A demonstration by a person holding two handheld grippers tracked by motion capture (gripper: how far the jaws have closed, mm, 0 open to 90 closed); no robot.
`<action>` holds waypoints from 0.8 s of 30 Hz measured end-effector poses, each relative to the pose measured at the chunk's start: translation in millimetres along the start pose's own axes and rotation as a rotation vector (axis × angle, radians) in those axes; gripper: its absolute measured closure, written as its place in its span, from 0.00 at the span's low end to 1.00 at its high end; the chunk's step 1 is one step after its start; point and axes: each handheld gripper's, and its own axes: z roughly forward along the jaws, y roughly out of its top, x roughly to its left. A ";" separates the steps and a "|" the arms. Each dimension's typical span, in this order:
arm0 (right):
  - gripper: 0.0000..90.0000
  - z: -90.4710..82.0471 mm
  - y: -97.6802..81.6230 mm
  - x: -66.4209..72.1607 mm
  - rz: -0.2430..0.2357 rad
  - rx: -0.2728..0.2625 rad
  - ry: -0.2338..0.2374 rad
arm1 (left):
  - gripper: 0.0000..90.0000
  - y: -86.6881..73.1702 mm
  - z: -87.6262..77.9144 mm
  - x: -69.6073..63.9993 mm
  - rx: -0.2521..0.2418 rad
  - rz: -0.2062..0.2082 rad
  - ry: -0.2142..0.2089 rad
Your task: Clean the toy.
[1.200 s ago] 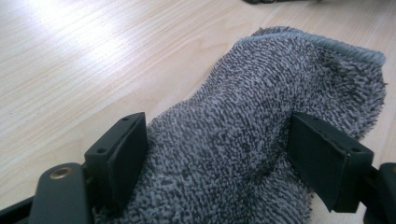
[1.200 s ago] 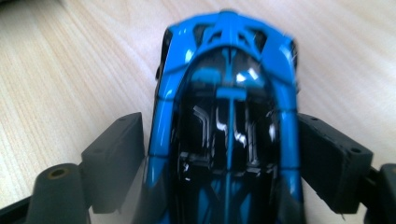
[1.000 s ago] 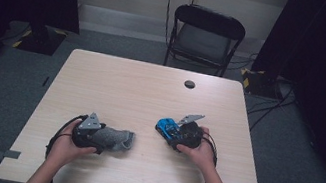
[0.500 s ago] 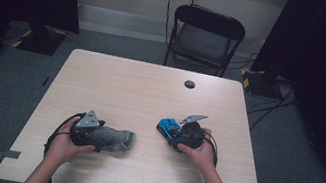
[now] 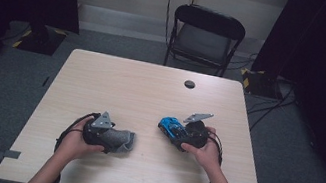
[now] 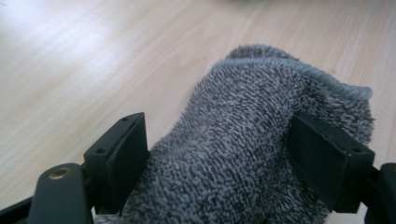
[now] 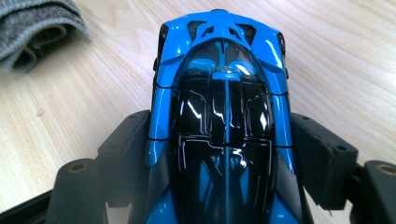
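The right claw (image 7: 224, 154) clamps a blue toy car (image 7: 224, 93) by its flanks, jaws wide apart; the car's long axis runs straight out along the jaws, away from the hand. The left claw (image 6: 224, 154) grips a folded grey towel (image 6: 243, 140), which extends beyond its jaws toward the car, low over the desk (image 5: 151, 89).
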 end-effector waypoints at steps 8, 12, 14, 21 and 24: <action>0.29 -0.5 1.6 7.0 -0.020 -0.002 0.025 | 0.70 -1.2 -3.1 -8.0 0.023 -0.118 -0.100; 0.29 -1.3 5.7 14.2 -0.038 -0.013 0.043 | 0.76 7.8 -11.1 1.2 0.007 -0.192 -0.041; 0.29 -2.6 7.3 17.6 -0.046 -0.020 0.053 | 0.76 15.2 -20.1 11.7 -0.052 -0.247 0.020; 0.29 -4.3 17.8 36.8 -0.098 -0.043 0.106 | 0.76 48.5 -26.8 35.0 -0.118 -0.363 0.171; 0.29 -4.1 22.2 45.1 -0.116 -0.054 0.127 | 0.76 59.9 -12.4 39.8 -0.153 -0.453 0.157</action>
